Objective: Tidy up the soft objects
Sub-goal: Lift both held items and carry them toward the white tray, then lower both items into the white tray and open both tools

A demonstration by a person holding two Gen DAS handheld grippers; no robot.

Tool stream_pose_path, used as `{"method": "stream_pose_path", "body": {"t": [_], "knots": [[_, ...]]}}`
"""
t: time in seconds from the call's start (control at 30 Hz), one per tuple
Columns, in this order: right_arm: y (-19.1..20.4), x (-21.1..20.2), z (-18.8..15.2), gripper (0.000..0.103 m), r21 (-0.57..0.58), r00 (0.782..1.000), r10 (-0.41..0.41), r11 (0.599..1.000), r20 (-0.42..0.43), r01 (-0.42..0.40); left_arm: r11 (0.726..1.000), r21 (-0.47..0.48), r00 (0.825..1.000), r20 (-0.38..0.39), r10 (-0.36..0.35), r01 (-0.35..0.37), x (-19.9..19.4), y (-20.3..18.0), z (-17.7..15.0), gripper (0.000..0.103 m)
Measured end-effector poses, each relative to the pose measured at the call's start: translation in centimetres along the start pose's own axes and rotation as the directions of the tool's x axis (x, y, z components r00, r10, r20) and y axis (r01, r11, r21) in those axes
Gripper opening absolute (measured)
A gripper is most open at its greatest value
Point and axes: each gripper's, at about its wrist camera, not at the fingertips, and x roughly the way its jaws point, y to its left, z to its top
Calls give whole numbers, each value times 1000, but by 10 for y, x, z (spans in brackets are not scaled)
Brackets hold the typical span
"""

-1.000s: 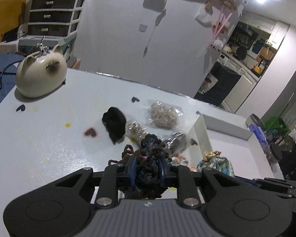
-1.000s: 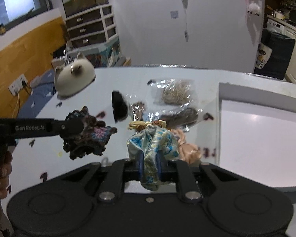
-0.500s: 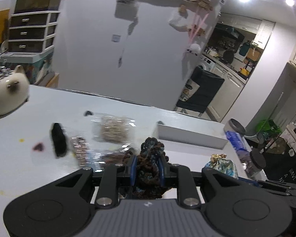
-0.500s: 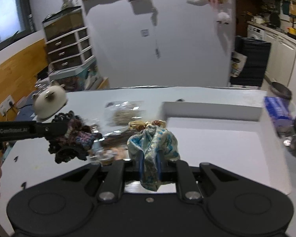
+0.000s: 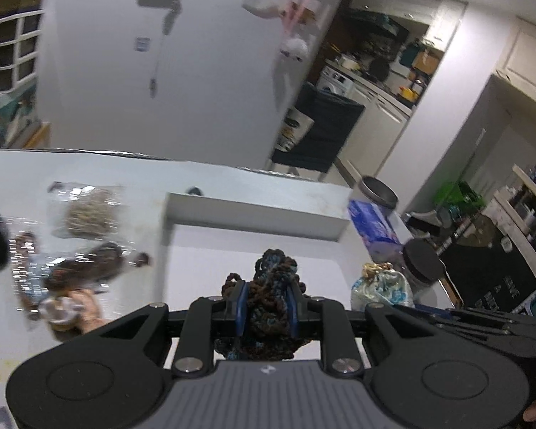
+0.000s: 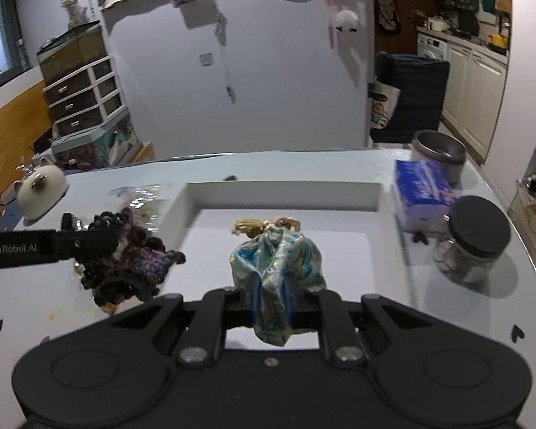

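Dark crochet scrunchie (image 5: pixel 270 296) pinched in the left gripper (image 5: pixel 267 302), held above the white tray (image 5: pixel 253 214) near its left edge. Blue-and-cream satin pouch (image 6: pixel 277 268) pinched in the right gripper (image 6: pixel 271 298), over the tray's middle. Bagged items (image 5: pixel 85 211) on the table (image 5: pixel 89 168), left of tray.

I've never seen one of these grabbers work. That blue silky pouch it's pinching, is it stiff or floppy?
Probably floppy: the blue silky pouch sags and bunches around the right gripper, its lower end hanging loose below the fingers. It looks light, since a narrow pinch holds it. The shiny fabric might slip, so a firm grip seems wise.
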Motion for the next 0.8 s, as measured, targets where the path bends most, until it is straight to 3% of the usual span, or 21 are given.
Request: {"method": "stream_pose_path", "body": {"t": [0.27, 0.8], "knots": [[-52, 5, -6, 15, 73, 999, -13, 997, -37, 16, 997, 62, 995, -91, -43, 49, 44, -44, -5, 24], [-89, 37, -17, 15, 141, 989, 5, 990, -147, 16, 990, 141, 972, -233, 12, 22, 101, -68, -25, 24]]}}
